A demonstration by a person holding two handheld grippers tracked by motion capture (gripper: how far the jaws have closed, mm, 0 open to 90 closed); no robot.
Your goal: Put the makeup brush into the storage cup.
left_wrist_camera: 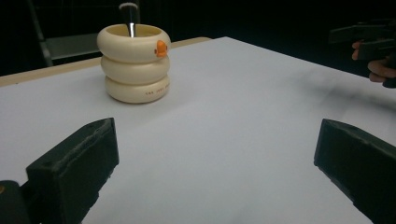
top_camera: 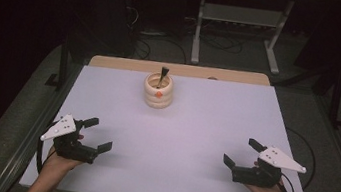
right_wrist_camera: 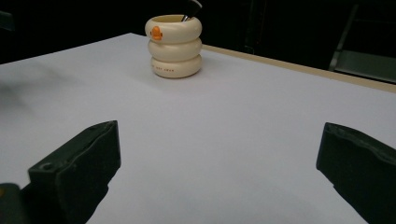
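While both grippers rest low at the near edge of the white table [top_camera: 172, 141], the work in hand looks like a reach toward the cream holder [top_camera: 158, 91], a pot shaped like three stacked rings with a small orange mark on its upper ring, standing upright at the far middle of the table with a dark-handled tool [top_camera: 163, 73] leaning out of its mouth. The left gripper [top_camera: 101, 134] sits near the left corner and the right gripper [top_camera: 240, 151] near the right corner, well apart from each other and from the holder; each has its jaws spread wide with nothing between them, as the left gripper view and the right gripper view both confirm. To do the step well, I would judge that one gripper should travel forward and inward first, keeping its jaws wide until they straddle the target, while the other follows to steady the pot. The holder looks light and smooth-sided, so a sideways nudge could slide or tip it; coming in level and closing gently around a ring groove seems safest. If the tool is the aim, approach from above, line the jaws up with its handle, and lift straight so the pot stays put.
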